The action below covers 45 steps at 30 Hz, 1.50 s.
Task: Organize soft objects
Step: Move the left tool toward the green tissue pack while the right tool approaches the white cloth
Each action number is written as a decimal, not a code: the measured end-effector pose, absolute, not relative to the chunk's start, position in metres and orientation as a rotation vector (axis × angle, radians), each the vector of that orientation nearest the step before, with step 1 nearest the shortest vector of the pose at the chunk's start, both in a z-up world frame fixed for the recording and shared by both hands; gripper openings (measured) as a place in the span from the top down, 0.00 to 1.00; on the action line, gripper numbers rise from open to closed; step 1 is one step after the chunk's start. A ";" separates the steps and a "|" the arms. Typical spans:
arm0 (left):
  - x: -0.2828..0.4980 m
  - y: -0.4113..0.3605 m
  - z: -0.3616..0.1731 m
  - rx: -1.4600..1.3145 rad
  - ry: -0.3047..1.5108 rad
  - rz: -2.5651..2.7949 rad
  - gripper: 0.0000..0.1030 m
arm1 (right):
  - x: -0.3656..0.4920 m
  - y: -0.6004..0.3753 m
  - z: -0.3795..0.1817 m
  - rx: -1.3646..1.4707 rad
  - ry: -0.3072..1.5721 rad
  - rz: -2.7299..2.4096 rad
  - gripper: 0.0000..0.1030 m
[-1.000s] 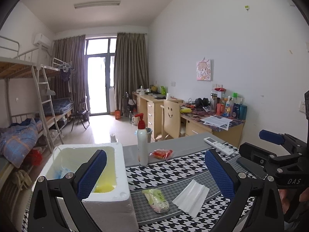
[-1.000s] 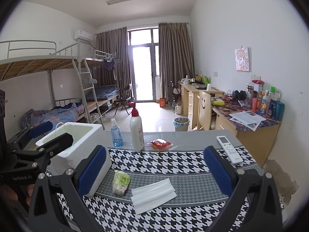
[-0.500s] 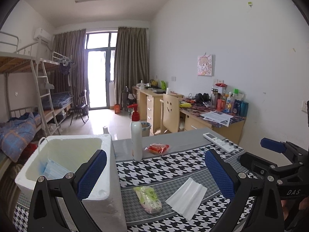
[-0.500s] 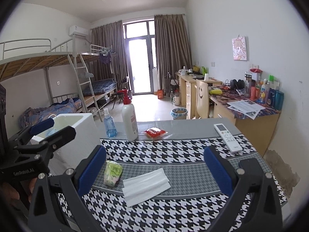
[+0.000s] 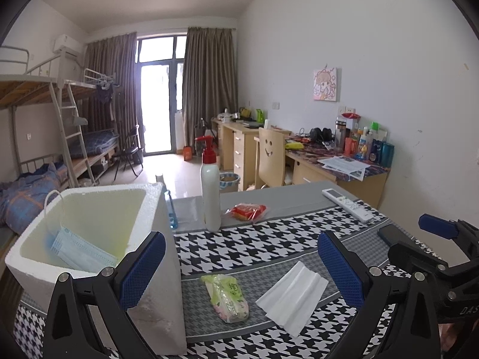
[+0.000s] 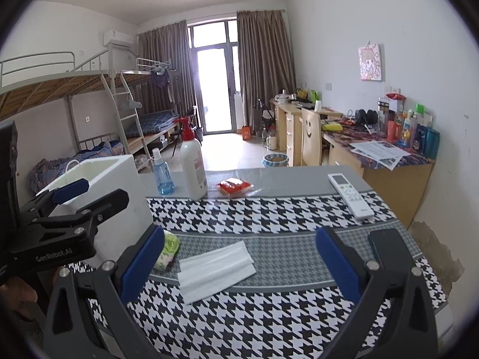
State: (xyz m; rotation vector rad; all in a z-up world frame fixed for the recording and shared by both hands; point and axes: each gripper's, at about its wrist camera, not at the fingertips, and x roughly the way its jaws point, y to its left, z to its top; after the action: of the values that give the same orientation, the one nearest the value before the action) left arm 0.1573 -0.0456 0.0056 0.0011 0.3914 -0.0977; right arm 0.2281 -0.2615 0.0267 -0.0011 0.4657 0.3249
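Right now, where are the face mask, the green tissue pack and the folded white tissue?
face mask (image 5: 78,251): left wrist view, on its pleated blue front, inside the foam box.
green tissue pack (image 5: 228,297): left wrist view, middle of the wrapper.
folded white tissue (image 6: 215,266): right wrist view, centre fold.

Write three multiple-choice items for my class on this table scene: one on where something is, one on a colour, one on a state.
1. Where is the blue face mask?
A. On the houndstooth cloth
B. Inside the white foam box
C. Beside the remote control

2. What colour is the pump top of the white bottle?
A. Red
B. Green
C. Black

3. How do the fingers of the right gripper stand?
A. Shut on the tissue
B. Shut on nothing
C. Open, holding nothing

Answers:
1 B, the mask leans against the box's inner wall in the left wrist view.
2 A, the pump shows red in both views.
3 C, the blue pads stand wide apart, with the folded white tissue lying flat on the cloth between them, ungripped.
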 end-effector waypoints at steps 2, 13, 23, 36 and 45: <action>0.159 -0.048 0.002 -0.001 0.403 -0.093 0.01 | 0.228 -0.263 0.024 -0.003 0.473 0.327 0.01; 0.170 -0.057 -0.016 0.006 0.447 -0.023 0.01 | 0.231 -0.270 0.011 -0.005 0.528 0.353 0.01; 0.180 -0.065 -0.030 0.003 0.494 0.006 0.01 | 0.237 -0.272 0.000 -0.014 0.566 0.375 0.01; 0.196 -0.090 -0.043 0.057 0.527 0.047 0.01 | 0.255 -0.283 -0.009 -0.005 0.596 0.383 0.01; 0.210 -0.088 -0.052 0.074 0.541 0.109 0.01 | 0.265 -0.280 -0.015 -0.009 0.611 0.424 0.01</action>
State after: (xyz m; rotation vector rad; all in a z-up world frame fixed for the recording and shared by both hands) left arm 0.2102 -0.0878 -0.0524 0.0744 0.5408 0.1086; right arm 0.2653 -0.2798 -0.0148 -0.0095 0.6115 0.4236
